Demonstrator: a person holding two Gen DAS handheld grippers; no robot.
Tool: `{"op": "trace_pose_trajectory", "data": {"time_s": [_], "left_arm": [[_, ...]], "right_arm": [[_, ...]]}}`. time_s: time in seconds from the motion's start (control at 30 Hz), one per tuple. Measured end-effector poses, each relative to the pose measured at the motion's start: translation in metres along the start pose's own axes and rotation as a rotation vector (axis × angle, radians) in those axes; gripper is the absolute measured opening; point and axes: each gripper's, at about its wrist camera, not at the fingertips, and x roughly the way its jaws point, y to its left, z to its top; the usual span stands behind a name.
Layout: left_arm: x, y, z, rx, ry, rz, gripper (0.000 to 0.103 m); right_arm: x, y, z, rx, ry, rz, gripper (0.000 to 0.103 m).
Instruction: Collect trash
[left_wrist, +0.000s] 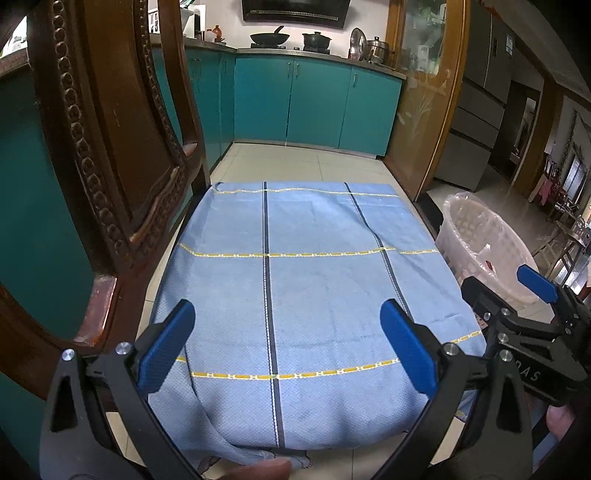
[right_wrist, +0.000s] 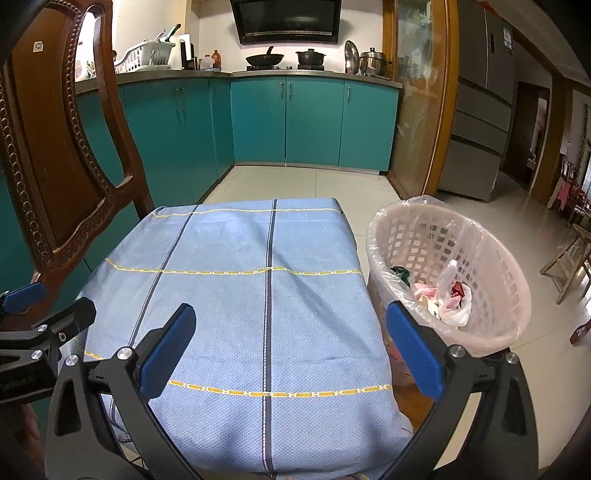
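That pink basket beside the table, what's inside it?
The basket has a clear plastic liner. Inside lie a white bag of crumpled wrappers and something dark green. Whatever sits beneath them is hidden.

Matt woven cloth (right_wrist: 251, 314), glossy carved wooden chair (right_wrist: 55, 166), latticed plastic basket (right_wrist: 495, 266) with thin film liner.

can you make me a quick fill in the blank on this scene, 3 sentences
1. The trash lies inside the lined ____ basket.
2. Both the left gripper and the right gripper are ____, holding nothing.
3. The table is covered by a ____ cloth with yellow lines.

Missing words: plastic; open; blue
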Motion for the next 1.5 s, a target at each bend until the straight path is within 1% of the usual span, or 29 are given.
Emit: {"op": "trace_pose_trajectory", "data": {"time_s": [1.5], "left_arm": [[-0.0008,-0.0029,-0.0029,0.008,-0.011,0.012,0.100]], "right_arm": [[0.0030,0.0004,-0.0007,-0.004,0.007,0.000,0.100]]}}
